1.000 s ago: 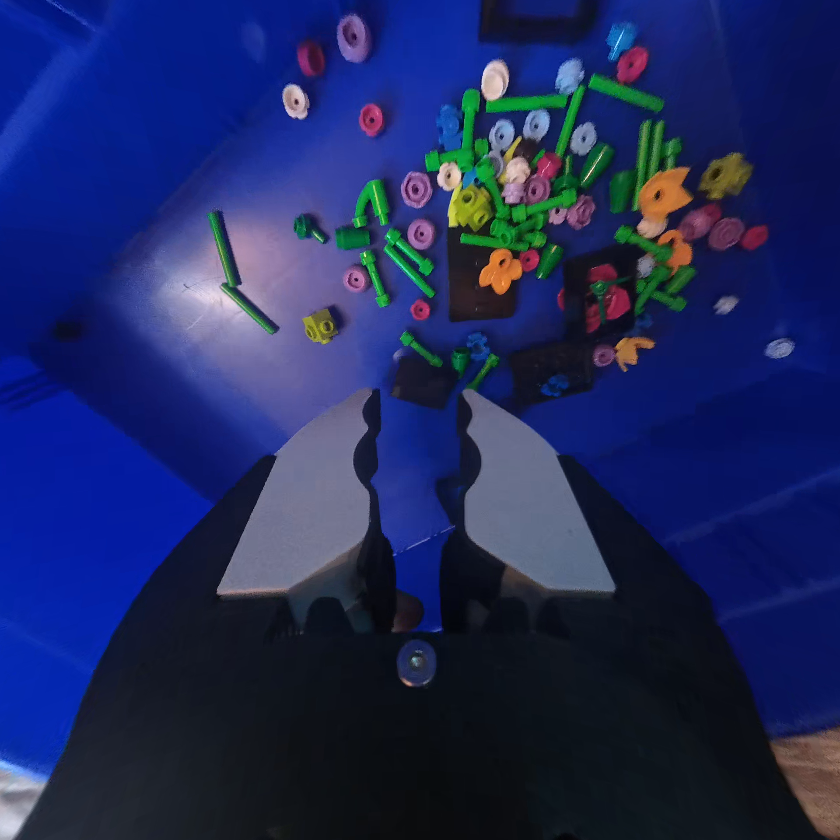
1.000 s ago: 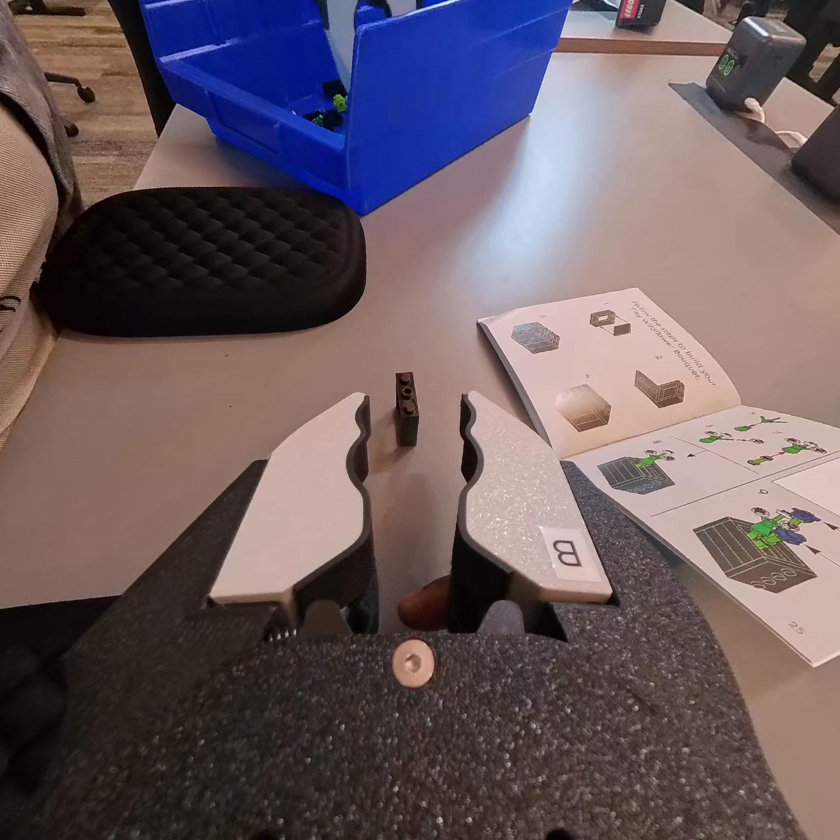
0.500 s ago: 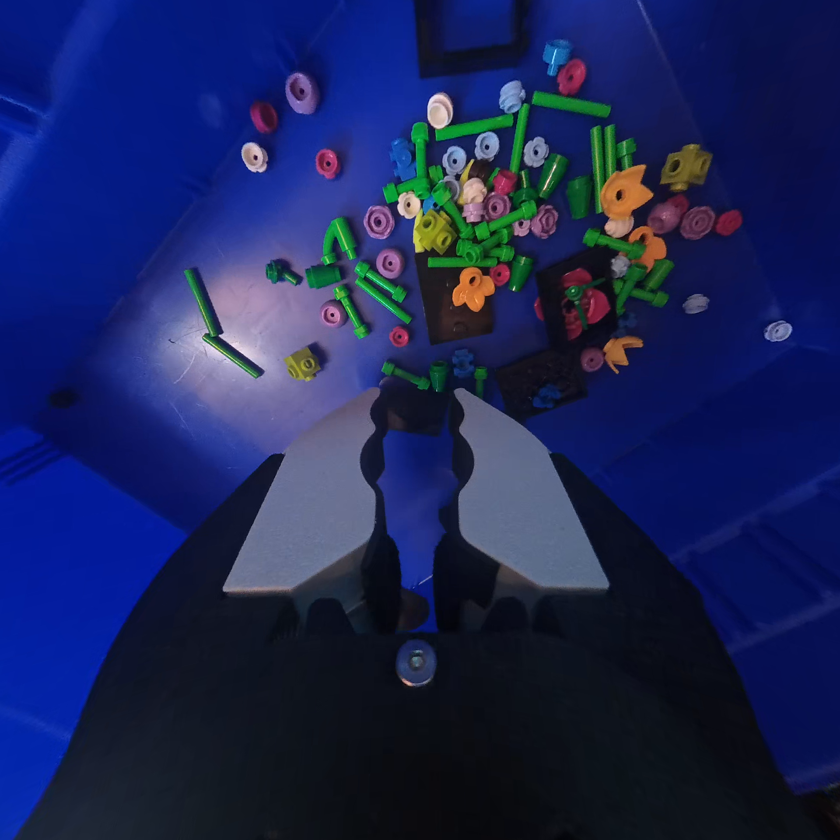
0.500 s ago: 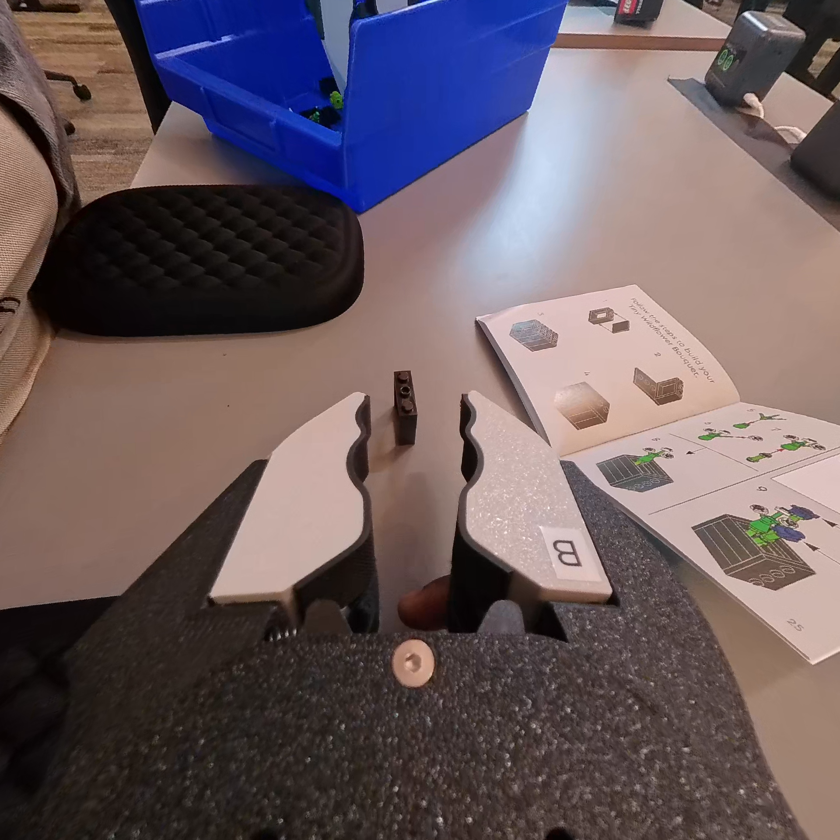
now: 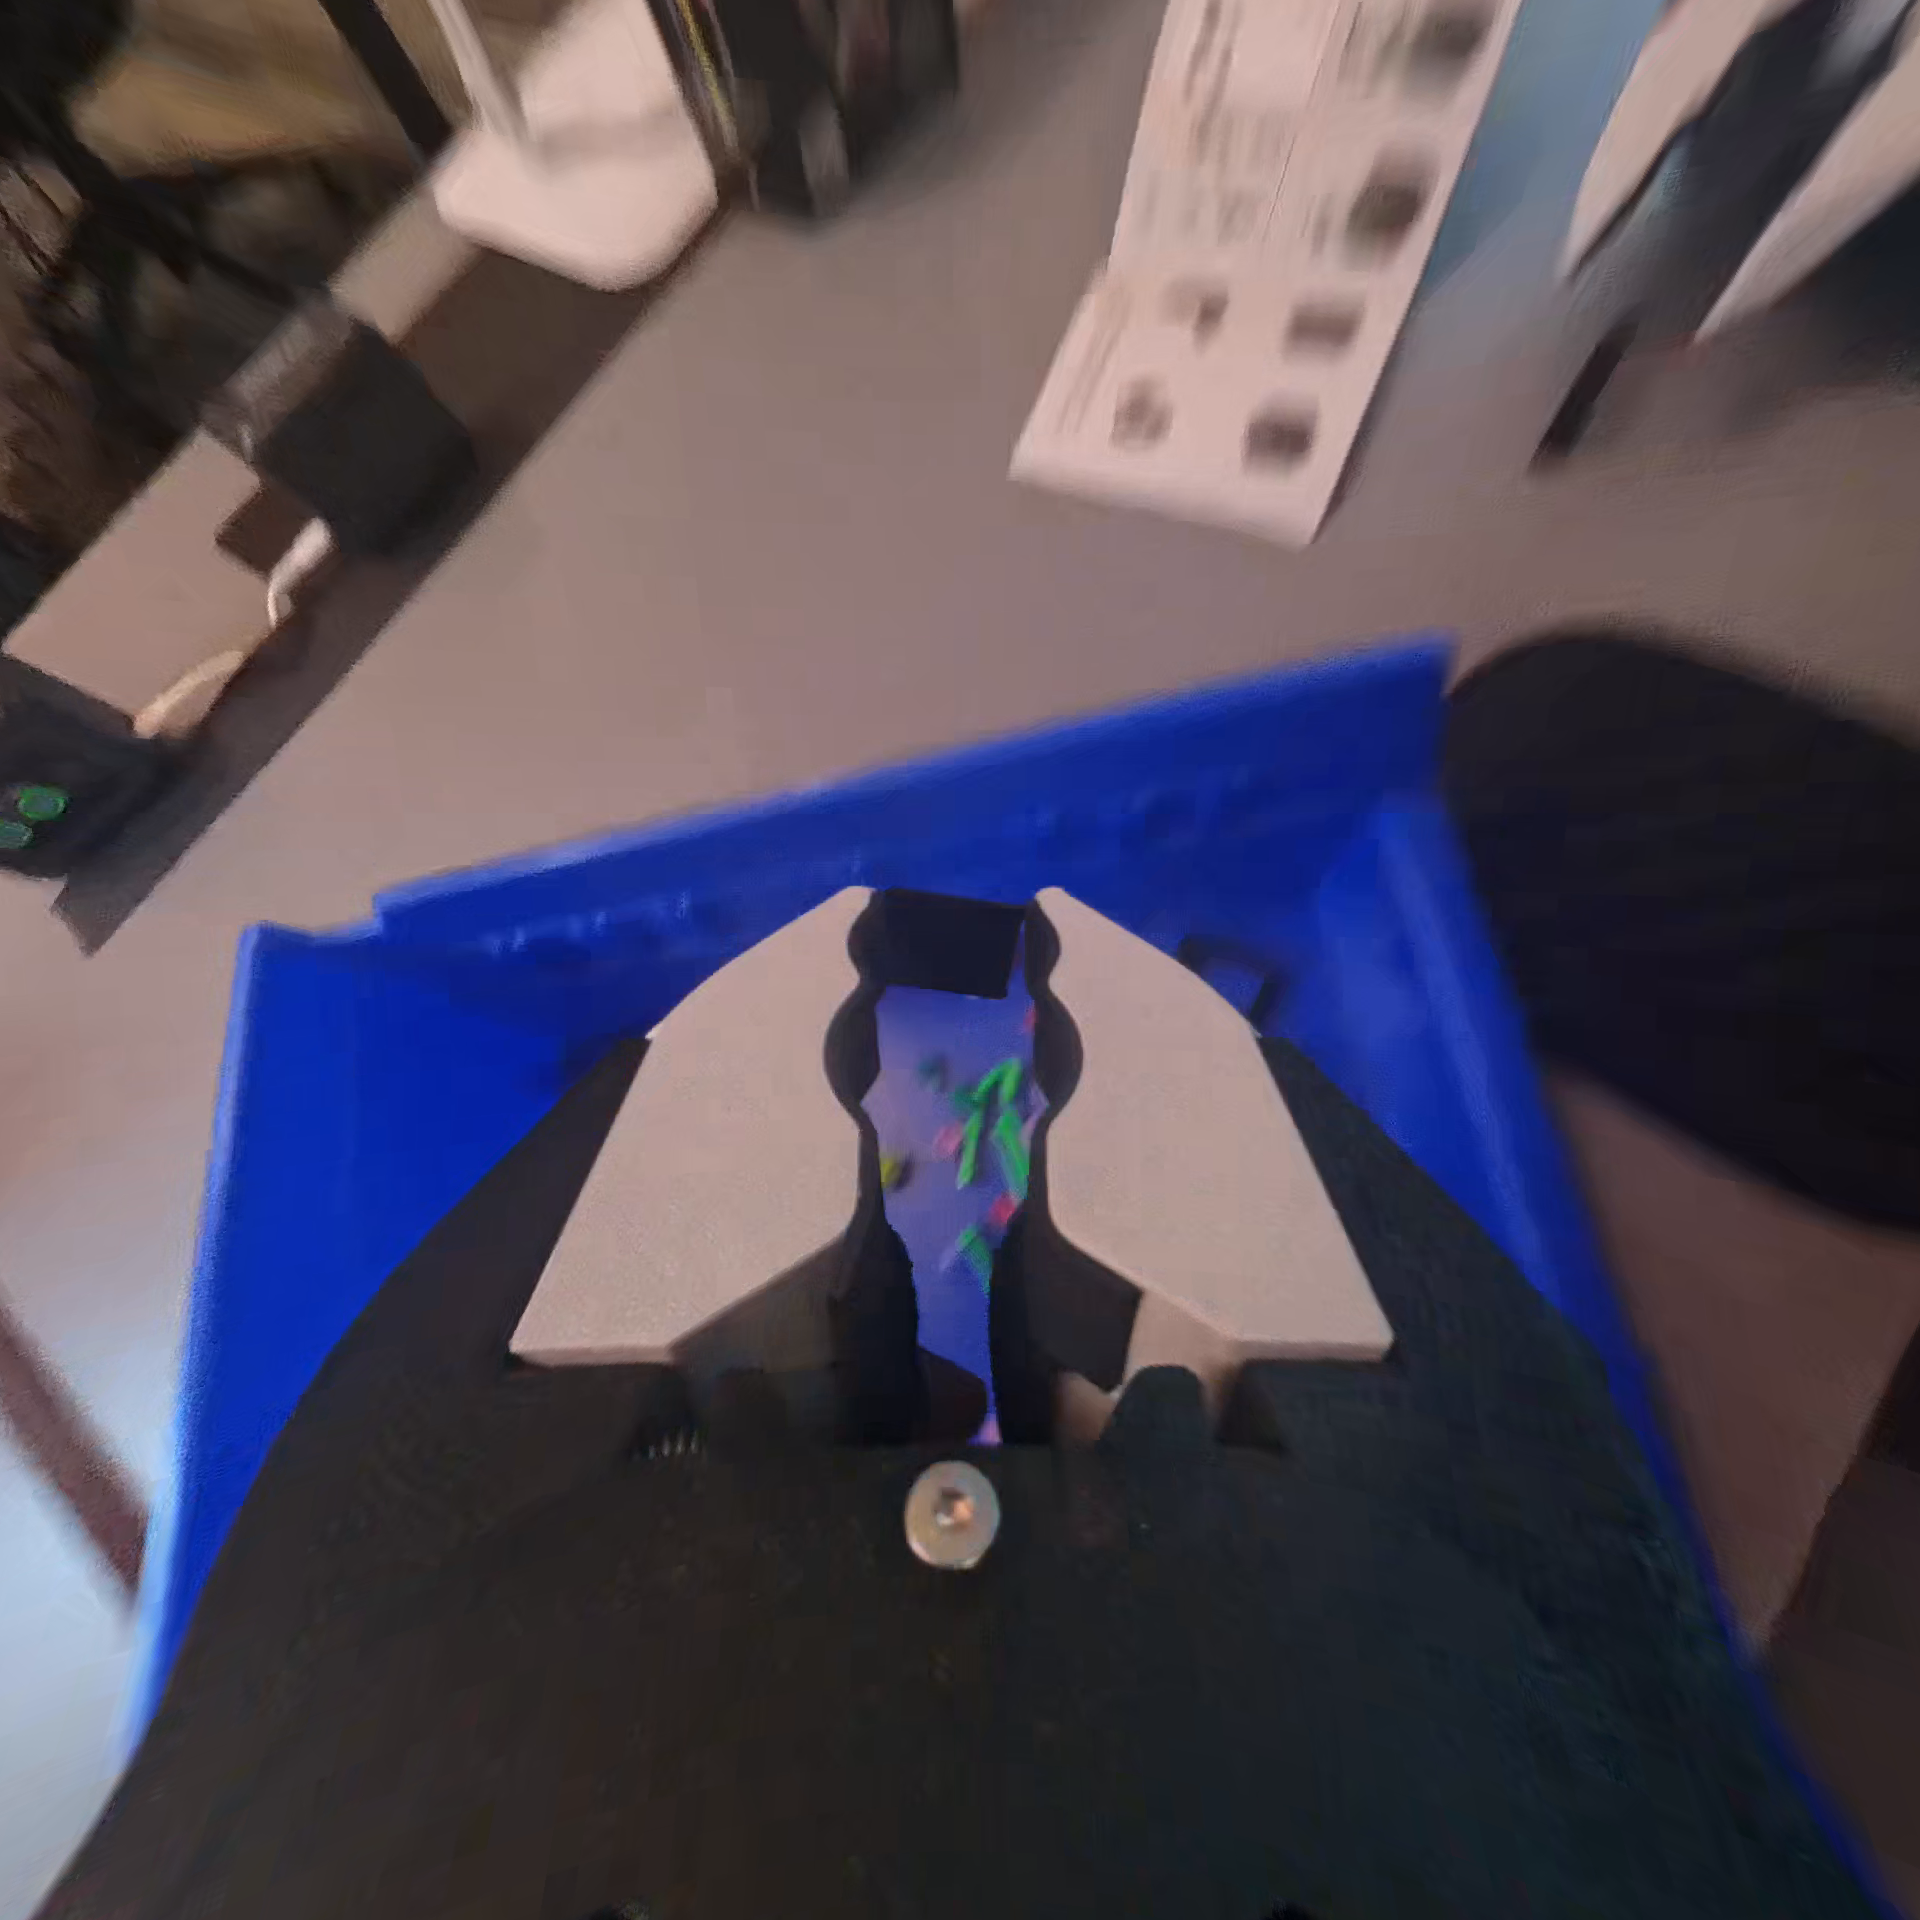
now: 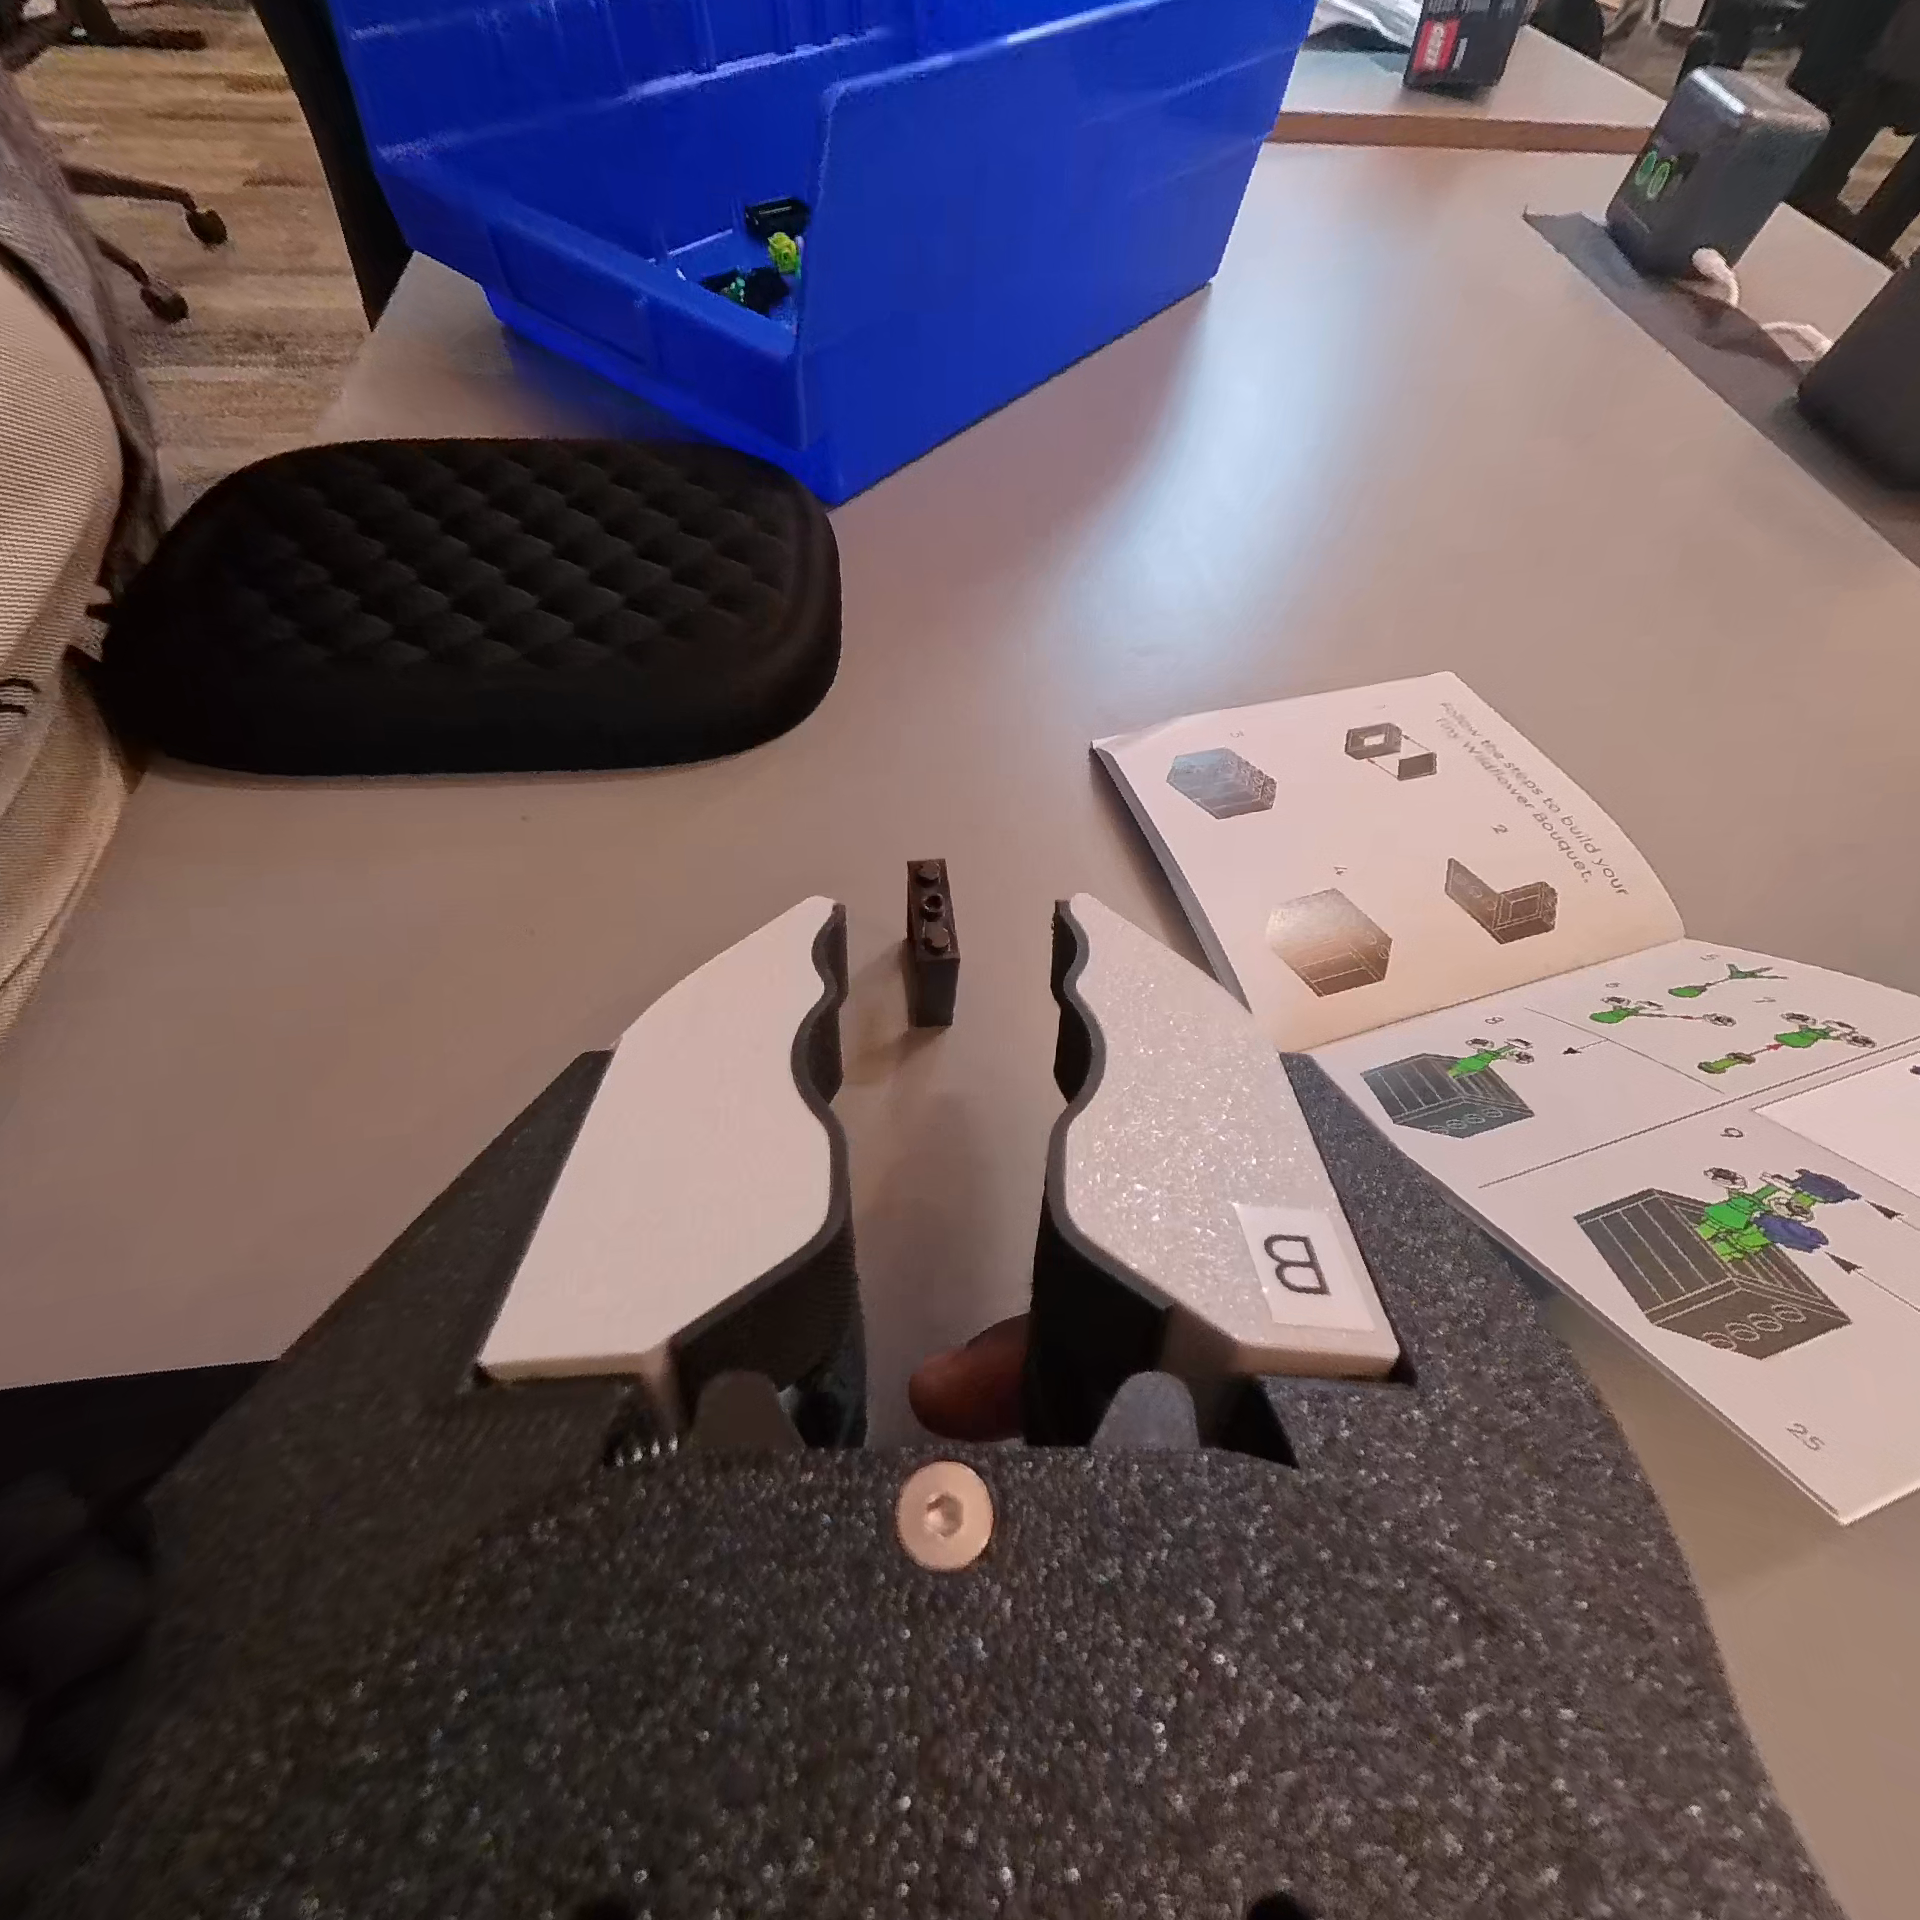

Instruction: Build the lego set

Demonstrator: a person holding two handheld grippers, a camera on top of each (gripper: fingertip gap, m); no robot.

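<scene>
My left gripper (image 5: 943,940) is shut on a black lego piece (image 5: 943,954) held between its fingertips, raised above the blue bin (image 5: 1039,800). Loose coloured lego parts (image 5: 982,1127) show blurred on the bin floor between the fingers. In the right wrist view my right gripper (image 6: 943,940) is open and empty just above the grey table (image 6: 1299,499). A small black brick (image 6: 932,940) stands on the table between its fingertips, touching neither. The blue bin also shows at the back of that view (image 6: 1018,229).
An open instruction booklet (image 6: 1507,997) lies to the right of the right gripper, and shows blurred in the left wrist view (image 5: 1236,312). A black quilted pad (image 6: 468,603) lies left of the bin. Dark devices (image 6: 1704,177) sit at the table's far right. Across from one pair of fingers to the other is roughly 30 cm.
My left gripper closed on a black piece on the bin floor and lifted it up out of the bin, its view swinging toward the table. The right gripper barely moved.
</scene>
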